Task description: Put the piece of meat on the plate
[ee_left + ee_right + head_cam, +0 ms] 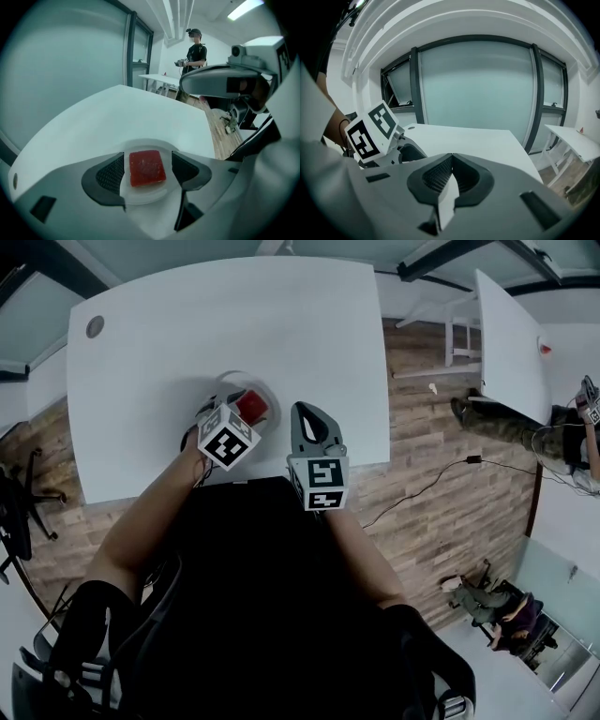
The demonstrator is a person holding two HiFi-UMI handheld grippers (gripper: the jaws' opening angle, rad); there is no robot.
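Note:
A red square piece of meat (147, 168) lies flat on a small white plate (149, 143) on the white table (187, 324). My left gripper (147, 154) is open just above the plate, one jaw on each side of the meat with a gap on both sides. From the head view, the meat (252, 407) and the plate (246, 377) show just beyond the left gripper (234, 414). My right gripper (306, 414) hovers over the table to the right of the plate, shut and empty. Its pads (451, 176) meet in the right gripper view.
The table's front edge (234, 486) runs right by my body, with wood floor (441, 446) to the right. A round grommet (95, 326) sits at the far left corner. A second white table (511, 343) and other people (194, 49) are farther off.

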